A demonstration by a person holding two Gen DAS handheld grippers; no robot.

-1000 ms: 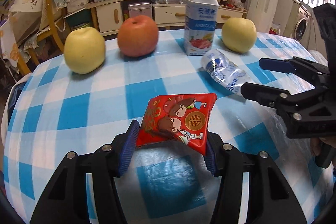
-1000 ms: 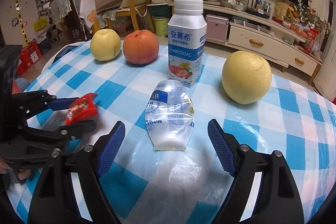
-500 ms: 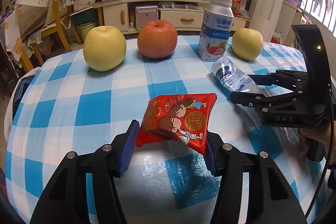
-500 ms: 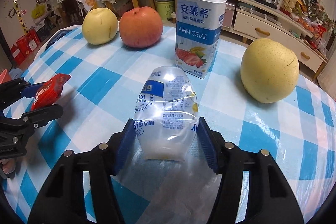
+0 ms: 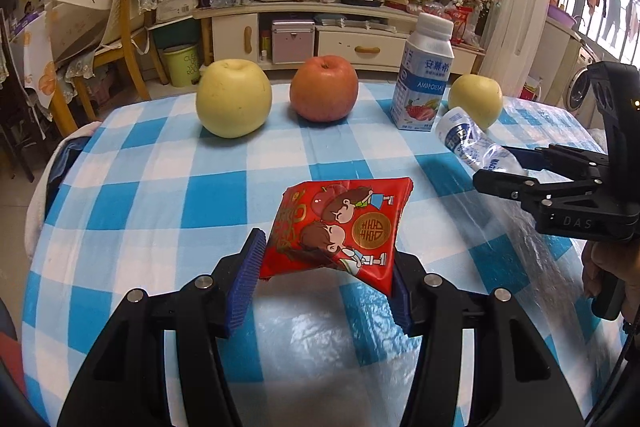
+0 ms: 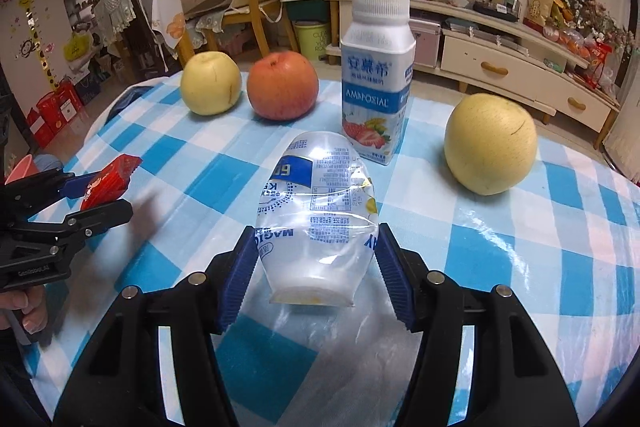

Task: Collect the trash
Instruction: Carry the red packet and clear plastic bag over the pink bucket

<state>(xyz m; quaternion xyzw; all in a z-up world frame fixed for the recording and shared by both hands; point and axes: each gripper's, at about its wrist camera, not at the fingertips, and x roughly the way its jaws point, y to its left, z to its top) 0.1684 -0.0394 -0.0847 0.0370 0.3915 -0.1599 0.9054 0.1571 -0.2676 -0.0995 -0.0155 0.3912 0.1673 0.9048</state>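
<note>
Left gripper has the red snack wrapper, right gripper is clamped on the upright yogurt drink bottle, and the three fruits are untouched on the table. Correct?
Not quite. The right gripper is clamped on the crushed clear plastic bottle, not the upright yogurt drink bottle, which stands free behind it, as the right wrist view shows. The left gripper does hold the red snack wrapper, and the three fruits sit untouched.

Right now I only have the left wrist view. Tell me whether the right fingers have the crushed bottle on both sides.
Observer: Yes. The right wrist view shows both blue fingers of the right gripper pressing the sides of the crushed bottle.
Operator: Report which end faces that gripper.
Observer: A flattened, whitish end; the rounded end points toward the yogurt carton.
Operator: Check my red packet from there.
Observer: The red packet sits between the fingers of the left gripper, one corner past their tips.
</note>
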